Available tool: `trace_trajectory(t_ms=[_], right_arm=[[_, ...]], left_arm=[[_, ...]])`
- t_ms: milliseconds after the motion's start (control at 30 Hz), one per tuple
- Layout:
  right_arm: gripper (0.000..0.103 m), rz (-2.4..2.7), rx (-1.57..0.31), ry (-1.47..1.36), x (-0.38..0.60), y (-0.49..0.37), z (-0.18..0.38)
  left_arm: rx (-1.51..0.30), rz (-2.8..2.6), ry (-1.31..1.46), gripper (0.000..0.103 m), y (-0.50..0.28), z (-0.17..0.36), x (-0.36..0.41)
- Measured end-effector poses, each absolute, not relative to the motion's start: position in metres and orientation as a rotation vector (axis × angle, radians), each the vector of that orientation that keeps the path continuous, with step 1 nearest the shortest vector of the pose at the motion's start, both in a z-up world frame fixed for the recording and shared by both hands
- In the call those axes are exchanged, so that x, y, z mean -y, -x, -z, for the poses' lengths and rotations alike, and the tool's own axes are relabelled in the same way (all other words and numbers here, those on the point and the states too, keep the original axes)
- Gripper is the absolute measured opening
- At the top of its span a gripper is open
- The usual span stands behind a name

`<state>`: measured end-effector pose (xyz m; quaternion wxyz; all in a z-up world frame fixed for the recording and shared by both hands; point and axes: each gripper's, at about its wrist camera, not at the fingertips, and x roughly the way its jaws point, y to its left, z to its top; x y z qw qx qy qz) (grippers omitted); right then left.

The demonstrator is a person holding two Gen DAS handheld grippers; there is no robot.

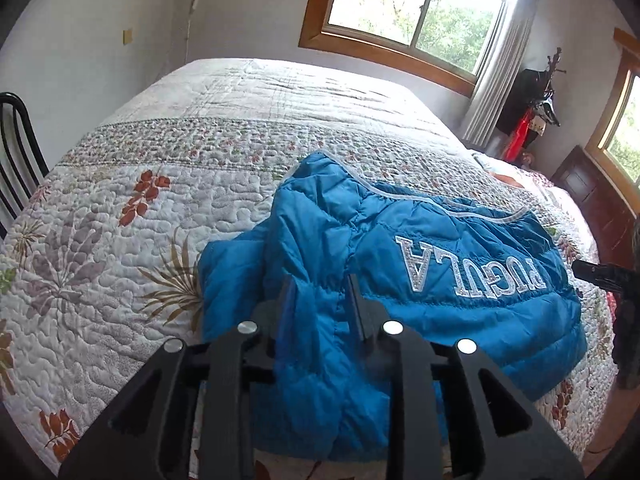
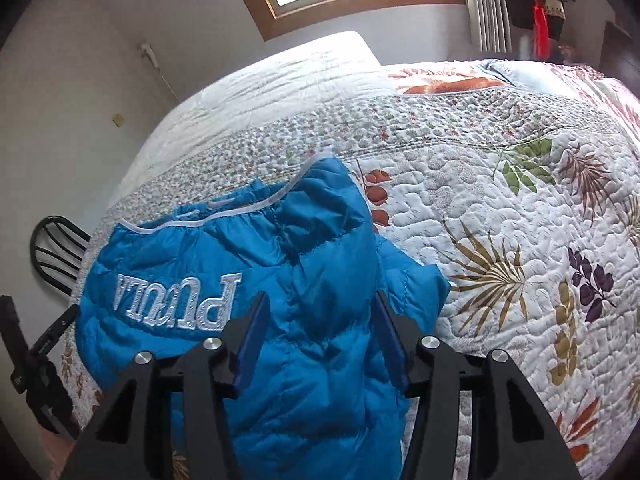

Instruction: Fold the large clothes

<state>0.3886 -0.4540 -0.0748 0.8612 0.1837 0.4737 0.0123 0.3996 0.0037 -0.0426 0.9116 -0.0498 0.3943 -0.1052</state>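
A blue puffer jacket (image 1: 440,280) with white lettering lies on the quilted bedspread (image 1: 140,220), lettering upside down to me. My left gripper (image 1: 320,300) has its jaws partly closed around a fold of the jacket's left sleeve part. In the right wrist view the jacket (image 2: 200,256) lies left of centre. My right gripper (image 2: 320,312) is wide open, its blue-padded fingers (image 2: 252,336) straddling the jacket's right sleeve part without pinching it. Each gripper shows at the other view's edge: the right one (image 1: 600,274), the left one (image 2: 48,340).
The floral bedspread (image 2: 500,220) covers a large bed. A black chair (image 1: 16,152) stands at the bed's left side. Windows (image 1: 412,4) and a curtain (image 1: 500,72) are on the far wall. Hanging items (image 1: 528,112) and dark wood furniture (image 1: 592,192) stand at the right.
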Motion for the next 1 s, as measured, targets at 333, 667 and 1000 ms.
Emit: trace_trajectory(t_ms=[333, 667, 1000], right_arm=[[0.013, -0.008, -1.067, -0.317, 0.443, -0.418, 0.102], [0.01, -0.038, -1.088, -0.545, 0.475, -0.428, 0.135], [0.029, -0.034, -1.045, -0.549, 0.477, -0.405, 0.119]], left_arm=[[-0.831, 0.345, 0.051, 0.023, -0.415, 0.043, 0.016], [-0.967, 0.392, 0.082, 0.024, -0.463, 0.101, 0.031], [-1.014, 0.401, 0.158, 0.023, -0.459, 0.09, 0.015]])
